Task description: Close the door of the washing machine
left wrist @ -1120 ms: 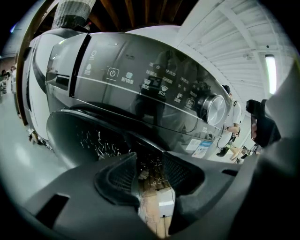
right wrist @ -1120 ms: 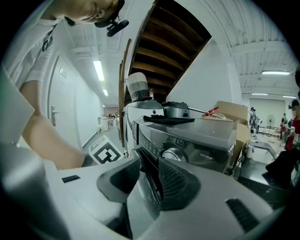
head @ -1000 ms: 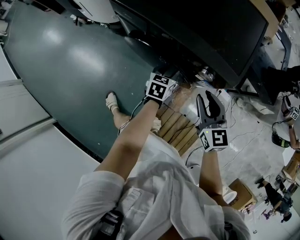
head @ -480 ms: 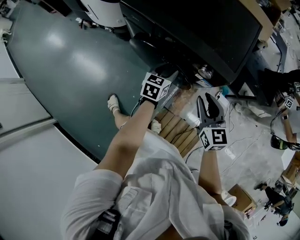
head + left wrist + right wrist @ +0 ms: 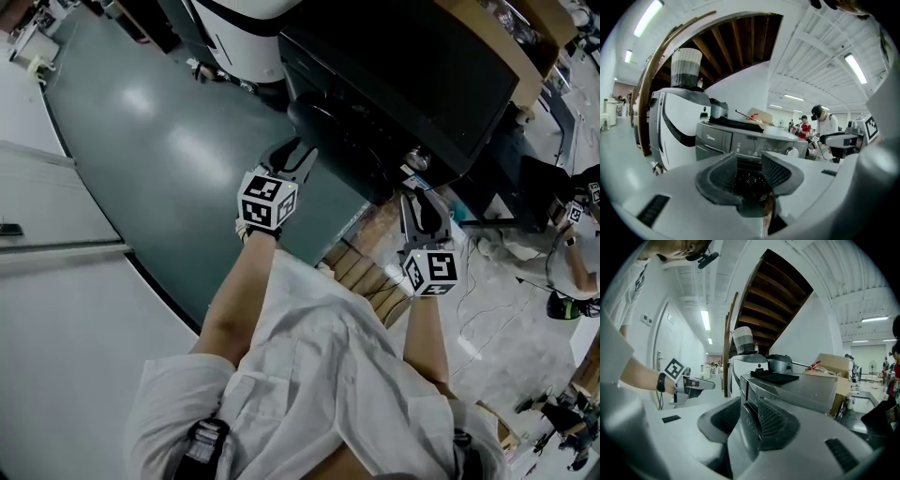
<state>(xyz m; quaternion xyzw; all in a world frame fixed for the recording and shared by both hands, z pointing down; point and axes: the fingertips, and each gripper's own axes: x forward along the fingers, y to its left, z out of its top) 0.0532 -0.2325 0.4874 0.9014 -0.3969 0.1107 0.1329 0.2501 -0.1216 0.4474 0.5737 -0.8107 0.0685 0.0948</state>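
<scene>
The dark grey washing machine (image 5: 403, 84) stands ahead; its control panel (image 5: 740, 140) and knob (image 5: 791, 151) face me. A dark rounded door (image 5: 314, 117) bulges from its front; I cannot tell whether it is latched. My left gripper (image 5: 292, 155) hangs in front of that door. Its jaws are closing with nothing pressed between them, and only the dark front shows through the gap (image 5: 749, 176). My right gripper (image 5: 419, 199) is near the machine's right front corner. Its jaws are closing slightly, and the machine's grey edge (image 5: 747, 423) shows in the gap, not visibly gripped.
A white appliance with a striped cap (image 5: 684, 112) stands left of the machine. A wooden pallet (image 5: 361, 272) lies under my arms, with cables (image 5: 487, 309) on the floor to the right. A cardboard box (image 5: 832, 364) sits on the machine's top. People (image 5: 825, 124) stand behind on the right.
My left gripper has risen from low at the machine's front and swung left, now level with the door. The right gripper rose a little. The head view shifted along the machine.
</scene>
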